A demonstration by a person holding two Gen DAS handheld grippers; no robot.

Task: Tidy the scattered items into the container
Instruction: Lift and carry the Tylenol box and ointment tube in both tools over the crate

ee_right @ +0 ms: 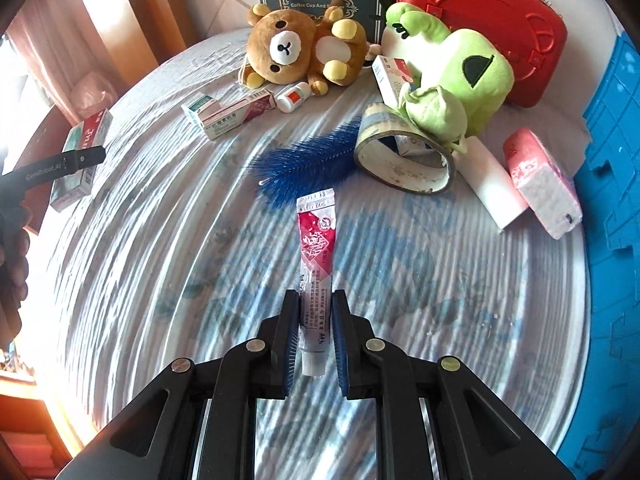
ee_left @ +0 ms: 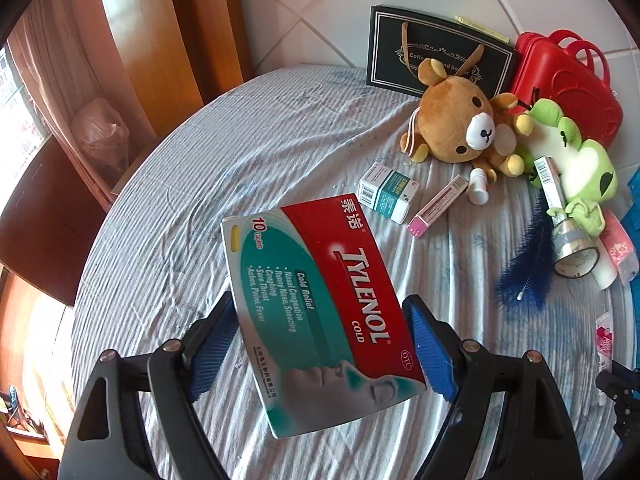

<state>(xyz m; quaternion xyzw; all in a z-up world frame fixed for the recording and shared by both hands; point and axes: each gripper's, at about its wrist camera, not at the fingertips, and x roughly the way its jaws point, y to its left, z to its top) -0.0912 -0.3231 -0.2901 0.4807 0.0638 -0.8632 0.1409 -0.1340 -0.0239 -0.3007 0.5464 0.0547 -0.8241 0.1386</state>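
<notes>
My left gripper [ee_left: 320, 308] is shut on a red and teal Tylenol Cold box [ee_left: 312, 256], blue pads pressing its two long edges, held tilted above the striped tablecloth [ee_left: 200, 184]. In the right wrist view that box [ee_right: 86, 136] hangs at the far left. My right gripper [ee_right: 316, 298] is shut on a red and white ointment tube [ee_right: 316, 240], cap end toward the camera, lifted off the cloth. The blue container [ee_right: 612, 160] lies along the right edge of the table.
Scattered at the back are a brown bear plush [ee_right: 296, 50], a green frog plush [ee_right: 452, 80], small medicine boxes [ee_right: 224, 114], a white bottle [ee_right: 294, 96], a blue brush [ee_right: 308, 160], a tape roll [ee_right: 404, 160] and a pink tissue pack [ee_right: 540, 184]. A red case [ee_right: 480, 20] and a black bag [ee_left: 432, 52] stand against the wall.
</notes>
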